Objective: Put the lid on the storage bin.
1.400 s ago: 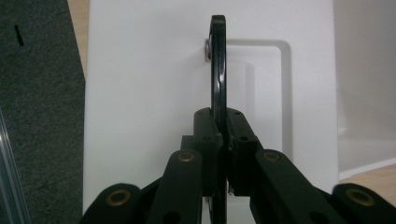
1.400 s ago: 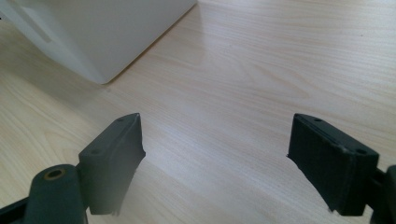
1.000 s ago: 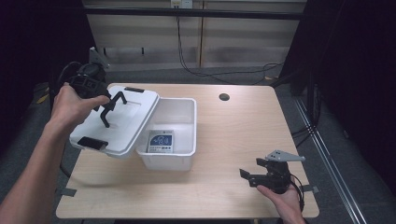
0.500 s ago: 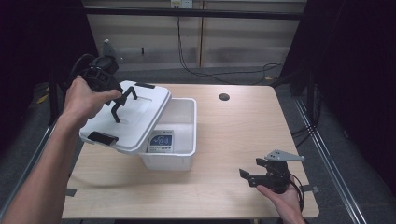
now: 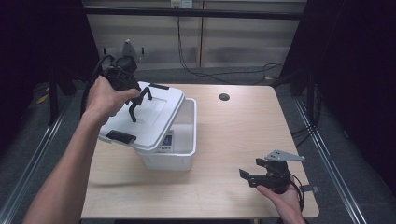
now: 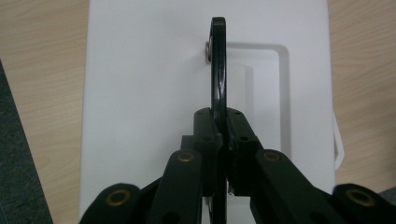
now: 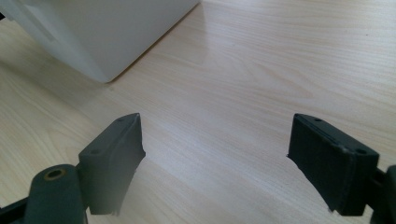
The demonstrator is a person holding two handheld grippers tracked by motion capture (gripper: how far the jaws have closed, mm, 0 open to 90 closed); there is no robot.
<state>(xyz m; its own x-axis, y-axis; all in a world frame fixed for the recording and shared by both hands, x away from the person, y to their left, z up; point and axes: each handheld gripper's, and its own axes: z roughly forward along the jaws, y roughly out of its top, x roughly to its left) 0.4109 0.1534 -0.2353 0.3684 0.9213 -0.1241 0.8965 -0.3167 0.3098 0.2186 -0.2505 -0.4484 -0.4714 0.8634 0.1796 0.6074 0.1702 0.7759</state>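
The wooden table (image 5: 243, 135) spreads under both your tools, pale and bare around your right hand. On it, ahead and to the left of your right gripper (image 5: 250, 177), stands the white plastic bin (image 5: 187, 140), open at the top on its right part, with a small printed card (image 5: 167, 141) lying inside on its bottom.

Over the bin's left part hangs the white lid (image 5: 149, 116), tilted, its near-left corner dropped lower than the far edge. One part of it overlaps the bin's rim; whether it touches that rim you cannot tell from the high view. You carry the lid with your left gripper (image 5: 135, 105), which comes down on it from the far-left side, your left hand (image 5: 105, 98) wrapped around the tool's body.

In the left gripper view the lid's flat white top (image 6: 154, 93) lies straight below your tool, and its thin black handle (image 6: 218, 70) runs up the middle, edge-on. Your left jaws are pressed together on that handle, their pads clamping it from both sides.

A black latch (image 5: 121, 136) sits on the lid's near edge, and a second black latch (image 5: 159, 86) on its far edge, just beyond your left tool.

Your right gripper rests low near the table's near-right corner, its jaws spread wide with nothing between them, bare wood beneath. The bin's corner (image 7: 93, 42) lies ahead of it to the upper left, well apart.
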